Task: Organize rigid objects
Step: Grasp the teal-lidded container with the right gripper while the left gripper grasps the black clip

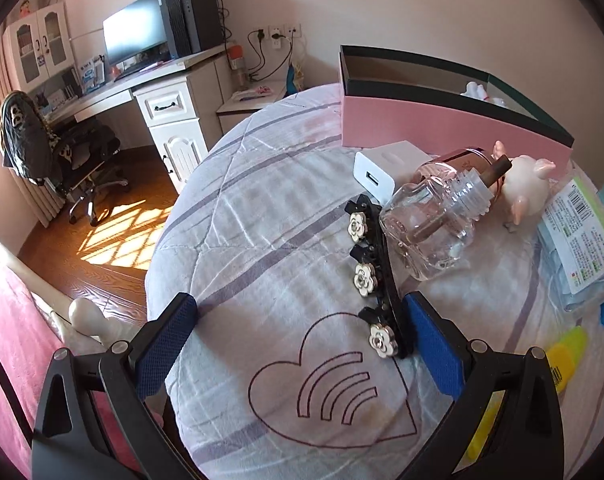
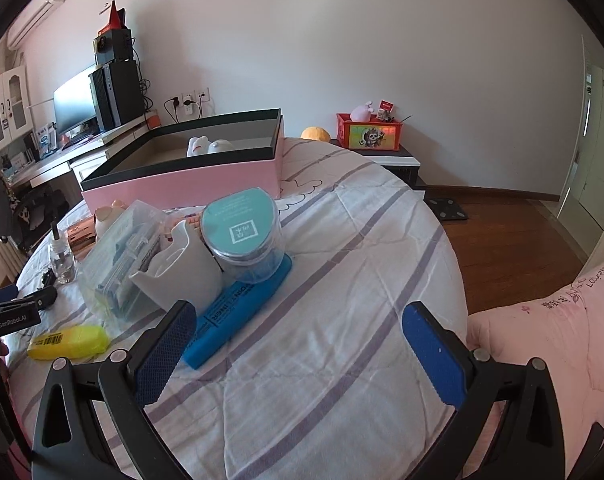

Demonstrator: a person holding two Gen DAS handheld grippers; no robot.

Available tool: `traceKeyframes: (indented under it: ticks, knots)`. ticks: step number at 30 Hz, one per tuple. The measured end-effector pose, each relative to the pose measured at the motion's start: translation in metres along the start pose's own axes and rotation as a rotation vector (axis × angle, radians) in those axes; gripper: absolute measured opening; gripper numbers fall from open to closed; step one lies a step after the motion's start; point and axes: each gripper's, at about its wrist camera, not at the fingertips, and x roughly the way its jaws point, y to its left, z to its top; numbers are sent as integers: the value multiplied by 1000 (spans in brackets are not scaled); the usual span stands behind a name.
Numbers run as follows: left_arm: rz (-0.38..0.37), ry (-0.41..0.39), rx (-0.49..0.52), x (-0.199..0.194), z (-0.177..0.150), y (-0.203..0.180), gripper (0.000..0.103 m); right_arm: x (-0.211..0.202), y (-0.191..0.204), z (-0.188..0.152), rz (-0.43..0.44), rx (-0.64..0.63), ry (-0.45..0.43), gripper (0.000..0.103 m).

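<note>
Spread under everything, a striped quilt (image 1: pixel 262 208) with an outlined heart stitched near the left gripper (image 1: pixel 302 332). Stood at the far side of the quilt, a long pink box (image 1: pixel 442 124) with a dark open top, a white figure partly visible inside in both views. Sat near the right gripper (image 2: pixel 298 336), just beyond its left finger, a cluster: clear packet (image 2: pixel 118 256), white holder (image 2: pixel 182 276), round clear tub with a teal lid (image 2: pixel 242 236), all touching or nearly so, the tub resting on a blue bar (image 2: pixel 238 312) whose near end reached close to the left fingertip. Lay apart to the left, a yellow highlighter (image 2: pixel 68 342). Held wide apart, both jaws of the right gripper, nothing between them but bare quilt. Held wide apart too, the jaws of the left gripper. Lay in front of the left gripper, a clear glass bottle (image 1: pixel 430 220) on its side, a pink pig figurine (image 1: pixel 522 184) and a white charger (image 1: pixel 386 168) just behind it. Ran lengthwise from the bottle toward the gripper, a black hair clip (image 1: pixel 376 276) with three white flowers, its near end touching or just beside the inner face of the right finger pad (image 1: pixel 434 344), well off from the left one.
</note>
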Motion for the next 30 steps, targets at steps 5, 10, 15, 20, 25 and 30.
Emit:
traceKeyframes:
  ticks: [5, 10, 15, 20, 25, 30]
  knots:
    - [-27, -3, 26, 8, 9, 0, 96, 32, 9, 20, -18, -71, 27, 103]
    - [-72, -35, 63, 4, 10, -3, 77, 52, 12, 41, 13, -98, 54, 103]
    - [-109, -69, 109, 0, 9, -11, 52, 70, 13, 55, 99, -113, 96, 96]
    - [-134, -78, 88, -1, 10, -8, 23, 81, 18, 55, 158, -122, 134, 67]
    - [-180, -71, 35, -5, 7, 0, 19, 72, 17, 52, 174, -114, 109, 67]
    - [-218, -69, 10, -14, 5, 4, 19, 58, 16, 49, 192, -98, 84, 67]
